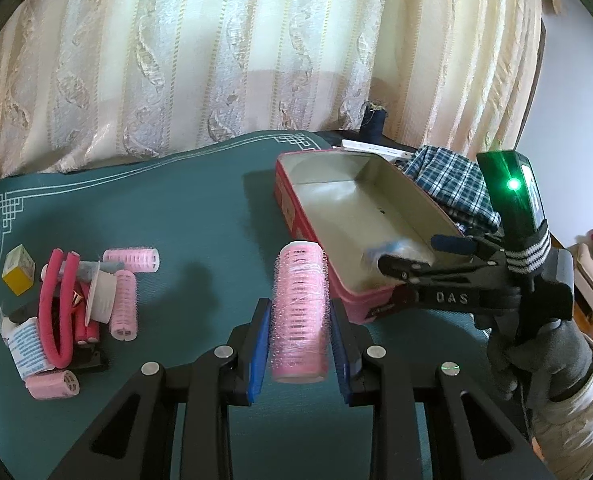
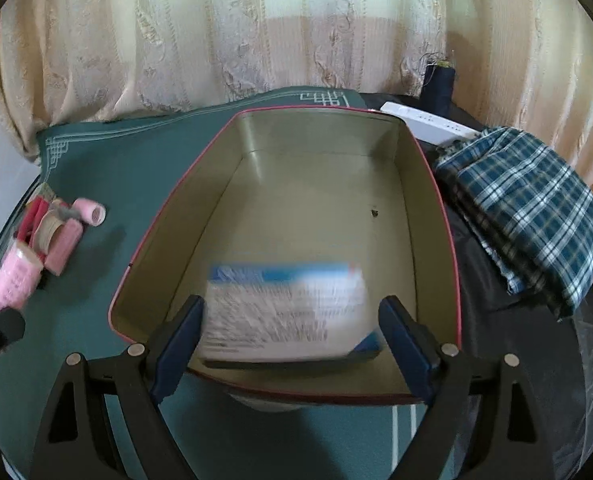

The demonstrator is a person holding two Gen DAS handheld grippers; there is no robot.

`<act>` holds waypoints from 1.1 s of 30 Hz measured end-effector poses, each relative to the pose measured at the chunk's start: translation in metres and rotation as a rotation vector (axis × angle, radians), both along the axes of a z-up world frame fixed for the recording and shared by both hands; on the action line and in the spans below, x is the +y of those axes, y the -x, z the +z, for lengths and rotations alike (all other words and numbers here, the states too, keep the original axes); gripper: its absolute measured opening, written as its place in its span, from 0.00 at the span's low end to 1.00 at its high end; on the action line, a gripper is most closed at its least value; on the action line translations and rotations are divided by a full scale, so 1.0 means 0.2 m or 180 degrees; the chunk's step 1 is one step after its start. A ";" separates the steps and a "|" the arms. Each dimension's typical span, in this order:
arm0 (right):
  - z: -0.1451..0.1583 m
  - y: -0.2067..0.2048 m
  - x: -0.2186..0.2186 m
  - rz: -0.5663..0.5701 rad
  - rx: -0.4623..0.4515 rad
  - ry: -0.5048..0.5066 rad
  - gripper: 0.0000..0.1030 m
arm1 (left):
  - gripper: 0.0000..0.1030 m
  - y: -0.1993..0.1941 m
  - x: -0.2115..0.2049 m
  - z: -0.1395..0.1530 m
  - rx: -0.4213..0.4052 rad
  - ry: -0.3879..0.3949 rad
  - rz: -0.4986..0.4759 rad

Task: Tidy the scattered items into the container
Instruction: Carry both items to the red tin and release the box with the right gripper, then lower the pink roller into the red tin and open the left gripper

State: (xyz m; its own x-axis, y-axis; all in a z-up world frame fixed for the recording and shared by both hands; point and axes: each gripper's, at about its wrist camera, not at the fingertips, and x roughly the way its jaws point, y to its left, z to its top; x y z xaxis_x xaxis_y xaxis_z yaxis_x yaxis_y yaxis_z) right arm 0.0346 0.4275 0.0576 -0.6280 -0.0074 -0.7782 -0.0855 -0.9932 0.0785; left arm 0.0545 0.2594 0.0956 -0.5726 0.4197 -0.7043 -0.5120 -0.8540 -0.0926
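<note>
The left gripper [image 1: 300, 344] clamps one large pink mesh hair roller [image 1: 299, 312] above the green mat [image 1: 200, 216]. The right gripper [image 2: 292, 344] stands wide open; a blurred white-and-blue packet [image 2: 284, 312] sits between its fingers, untouched, inside the open pink metal tin [image 2: 452, 264]. Four small pink rollers [image 1: 123, 304] lie far left.
</note>
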 end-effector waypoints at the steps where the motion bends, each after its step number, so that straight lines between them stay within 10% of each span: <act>1: 0.00 -0.02 0.01 0.0043 -0.0020 0.0008 0.87 | 0.29 0.00 0.00 0.00 0.0002 0.0000 -0.0005; 23: 0.09 -0.51 0.14 -0.0155 0.0420 0.0265 0.88 | 0.29 0.04 0.43 0.04 -0.0299 -0.0356 -0.0761; 27: 0.11 -0.54 0.15 -0.0230 0.0546 0.0372 0.89 | 0.55 0.04 0.39 0.03 -0.0263 -0.0338 -0.0643; 33: 0.17 -0.54 0.08 -0.0151 0.0727 0.0491 0.89 | 0.55 0.02 0.26 0.03 -0.0126 -0.0267 -0.0394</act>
State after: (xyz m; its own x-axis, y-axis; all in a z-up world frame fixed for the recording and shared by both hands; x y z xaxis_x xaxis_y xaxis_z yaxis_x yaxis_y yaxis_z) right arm 0.1422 0.4443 0.0908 -0.7896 -0.0812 -0.6083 -0.0944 -0.9634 0.2511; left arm 0.0503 0.3122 0.1024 -0.4852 0.5435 -0.6849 -0.6074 -0.7730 -0.1831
